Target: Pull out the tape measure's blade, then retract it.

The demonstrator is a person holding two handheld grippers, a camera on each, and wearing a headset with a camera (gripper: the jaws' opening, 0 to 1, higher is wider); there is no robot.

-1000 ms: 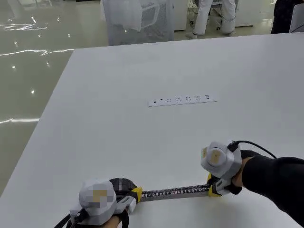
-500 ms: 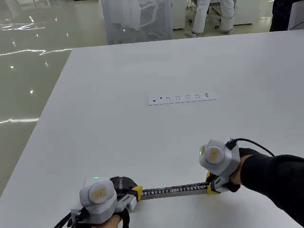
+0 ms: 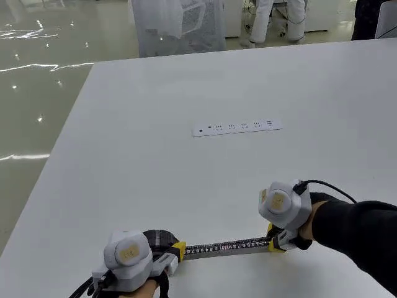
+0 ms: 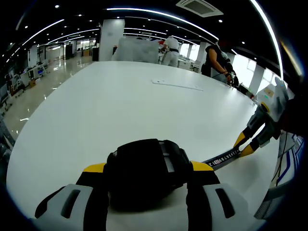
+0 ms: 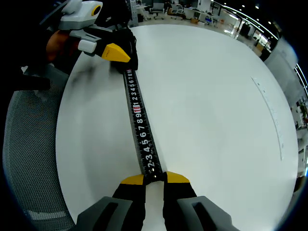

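Holding a black tape measure (image 4: 144, 178) in the left gripper (image 4: 147, 168), jaws pressed tight against both sides of the case. Resting low on the white table (image 3: 217, 81), close to the near edge and toward the left corner. Pinching the free end of the blade (image 5: 142, 125) in the right gripper (image 5: 155, 179), yellow tips closed together on it just past the lowest numbers. Running straight along the tabletop from the case to the right gripper, printed face up, white digits on black. From the head view: left gripper at lower left, right gripper off to its right, backed by a dark sleeve (image 3: 360, 226) and trailing a black cable (image 3: 329, 188). Farther up the table, well apart from both grippers, a white power strip (image 3: 237, 127) lying flat. Beyond the far edge, a glossy floor (image 3: 37, 93).
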